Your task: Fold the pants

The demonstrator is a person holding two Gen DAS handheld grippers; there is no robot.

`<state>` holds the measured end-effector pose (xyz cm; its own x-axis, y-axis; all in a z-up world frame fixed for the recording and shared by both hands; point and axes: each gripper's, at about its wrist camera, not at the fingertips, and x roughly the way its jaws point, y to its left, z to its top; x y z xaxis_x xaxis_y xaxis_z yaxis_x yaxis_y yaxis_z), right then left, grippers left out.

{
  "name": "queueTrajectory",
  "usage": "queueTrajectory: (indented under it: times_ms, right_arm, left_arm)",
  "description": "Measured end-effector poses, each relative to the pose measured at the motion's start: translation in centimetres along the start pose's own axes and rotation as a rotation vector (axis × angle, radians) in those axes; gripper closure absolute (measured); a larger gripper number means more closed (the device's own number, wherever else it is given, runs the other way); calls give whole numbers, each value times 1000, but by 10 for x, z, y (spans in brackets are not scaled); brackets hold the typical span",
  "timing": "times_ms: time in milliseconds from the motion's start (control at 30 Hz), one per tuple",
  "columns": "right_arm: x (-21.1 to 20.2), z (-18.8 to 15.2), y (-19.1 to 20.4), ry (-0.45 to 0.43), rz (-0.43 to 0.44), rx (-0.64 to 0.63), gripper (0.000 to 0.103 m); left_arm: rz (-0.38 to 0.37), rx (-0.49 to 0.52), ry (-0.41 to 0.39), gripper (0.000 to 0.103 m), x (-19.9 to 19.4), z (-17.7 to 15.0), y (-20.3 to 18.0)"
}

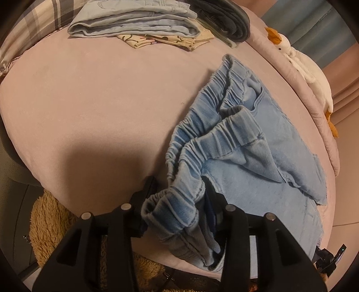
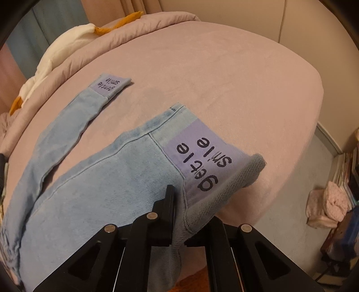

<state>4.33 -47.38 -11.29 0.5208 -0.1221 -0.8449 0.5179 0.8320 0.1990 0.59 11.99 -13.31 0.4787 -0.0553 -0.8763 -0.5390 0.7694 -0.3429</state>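
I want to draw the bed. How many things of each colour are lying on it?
Light blue: 2, the pants being folded and folded jeans
Cream patterned: 1, folded cloth
Dark grey: 1, folded garment
White and orange: 1, plush goose
Total: 5

A pink-sheeted bed [image 1: 89,107] carries light-blue denim pants [image 1: 258,139], folded clothes [image 1: 134,24] at its far edge, and a white plush goose [image 1: 305,69].

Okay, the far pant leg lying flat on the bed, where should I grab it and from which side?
Probably the cuff with the purple label: that far pant leg lies flat and narrow on the pink bed, and its free end there gives a firm doubled edge. Come from the open bed side at the cuff's end, not the stuffed toy side.
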Motion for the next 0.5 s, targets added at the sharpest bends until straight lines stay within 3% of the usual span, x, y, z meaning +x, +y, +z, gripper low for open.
queueTrajectory:
  times_ms: [500]
  right_arm:
    - [-6, -1, -7, -13, 44, 47, 99]
  left_arm:
    - [-24, -18, 9, 59, 1, 2, 2]
